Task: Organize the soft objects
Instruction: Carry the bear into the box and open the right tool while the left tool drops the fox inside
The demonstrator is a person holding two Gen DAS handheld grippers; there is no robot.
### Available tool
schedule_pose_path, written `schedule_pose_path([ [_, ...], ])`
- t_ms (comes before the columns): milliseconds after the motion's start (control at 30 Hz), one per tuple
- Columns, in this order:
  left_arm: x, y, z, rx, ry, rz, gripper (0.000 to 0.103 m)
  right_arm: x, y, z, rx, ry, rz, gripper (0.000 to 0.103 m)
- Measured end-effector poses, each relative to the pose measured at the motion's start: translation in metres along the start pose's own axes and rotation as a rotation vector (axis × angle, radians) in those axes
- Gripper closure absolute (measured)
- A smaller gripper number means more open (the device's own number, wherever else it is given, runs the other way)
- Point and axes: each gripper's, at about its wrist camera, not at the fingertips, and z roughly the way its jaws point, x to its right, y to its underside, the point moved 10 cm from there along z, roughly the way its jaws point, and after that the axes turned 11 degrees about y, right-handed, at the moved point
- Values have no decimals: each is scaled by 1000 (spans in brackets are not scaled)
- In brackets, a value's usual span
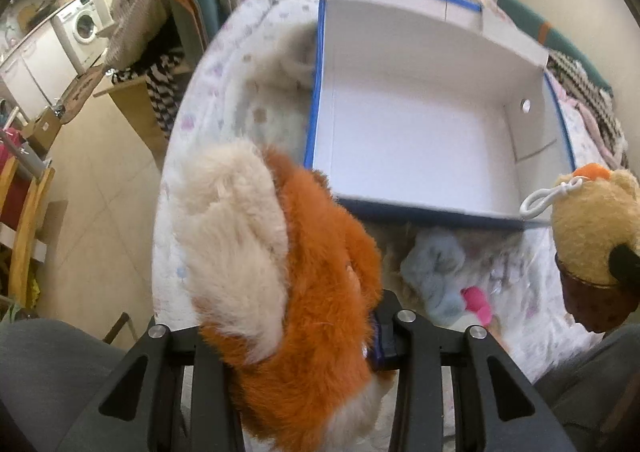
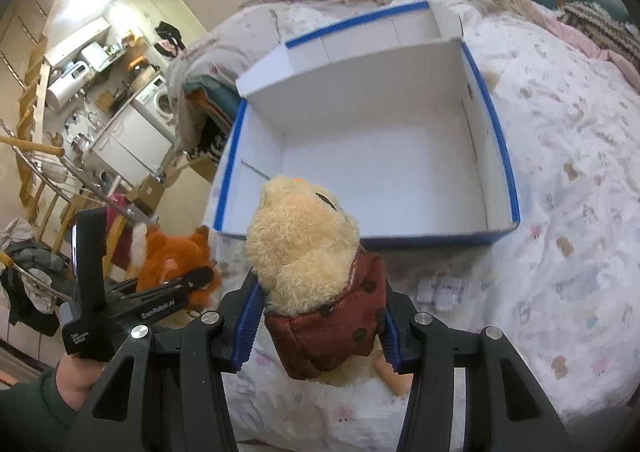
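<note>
While both toys hang above the near edge of the bed, this is how it stands:
Left gripper [image 1: 304, 336]: clenched around the fox [image 1: 304, 292], its orange-and-cream fur bulging out between the fingers.
Right gripper [image 2: 316, 326]: clamped on the chick [image 2: 304, 244] at its dark red spotted cloth; blue pads [image 2: 248, 328] press in from both sides.
Bed [image 2: 560, 212]: pale patterned quilt; a blue sock [image 1: 438, 276] and a pink bit [image 1: 476, 302] lie on it, near, between the toys.
Box [image 2: 496, 140]: just beyond both toys, blue outside, white inside, open, flaps up on the far side.
Far left: a washer [image 2: 158, 100] among kitchen clutter.
</note>
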Motion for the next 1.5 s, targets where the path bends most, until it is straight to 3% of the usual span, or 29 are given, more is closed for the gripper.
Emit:
schedule_pose_path([
  [200,6,-35,-31,100,-4,4,69,-3,-27,-16,81,1,2,50],
  [367,20,-69,-53,178,-11,52,69,-6,-62,-36,209,-10,-10,50],
  [533,33,-105,-60,247,-14,82,69,-6,-98,-46,302,4,-15,49],
  [667,43,-132,-53,271,-7,92,69,-3,-123,-42,328,12,-3,49],
  [867,60,-157,-18,275,-21,141,69,12,-143,-3,300,62,-11,49],
  [1200,68,-146,52,200,-3,169,68,33,-124,58,207,129,-10,49],
  [1300,72,-142,66,192,-18,211,68,36,-115,74,151,131,7,49],
  [1500,62,-134,91,116,9,165,68,50,-97,111,22,189,12,48],
])
